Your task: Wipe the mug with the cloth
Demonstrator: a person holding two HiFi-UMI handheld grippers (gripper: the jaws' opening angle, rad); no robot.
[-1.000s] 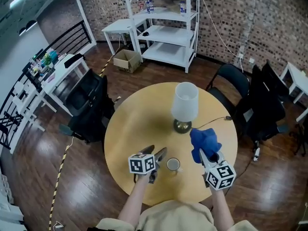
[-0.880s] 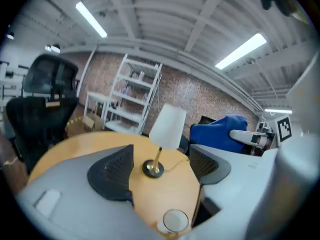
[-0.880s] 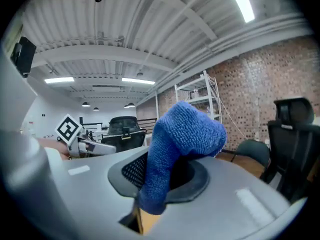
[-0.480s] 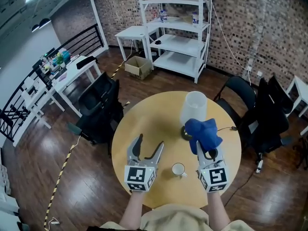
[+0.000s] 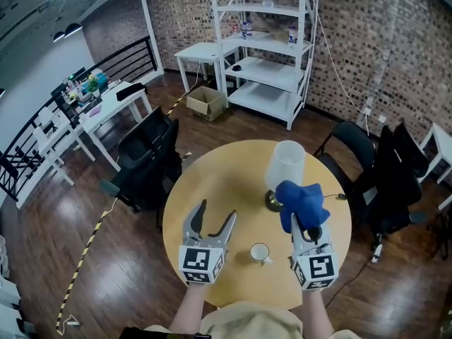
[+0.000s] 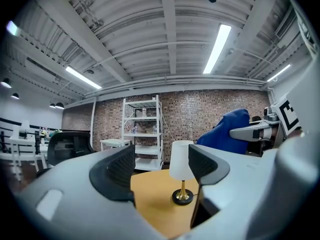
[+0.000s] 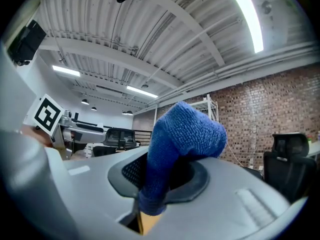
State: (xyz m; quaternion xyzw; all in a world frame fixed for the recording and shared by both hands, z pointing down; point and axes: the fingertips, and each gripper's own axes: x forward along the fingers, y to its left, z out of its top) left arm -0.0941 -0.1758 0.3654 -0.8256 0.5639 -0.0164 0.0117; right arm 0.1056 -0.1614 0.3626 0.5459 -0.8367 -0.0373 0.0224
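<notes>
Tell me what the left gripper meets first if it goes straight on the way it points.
Probably the table lamp: it shows between the jaws of the open left gripper, nearer the right one. Depth is unclear, so the gripper might pass just beside it. Nothing nearer shows.

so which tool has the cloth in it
The right tool, shut on the blue cloth. The left tool stands open and empty, its jaws having just been opening.

The mug (image 5: pixel 259 252) stands on the table (image 5: pixel 215 179) between the left tool (image 5: pixel 215 212) and the right tool (image 5: pixel 306 223). Behind it stands the lamp (image 5: pixel 284 168), with the right tool's cloth (image 5: pixel 301 202) before it.
</notes>
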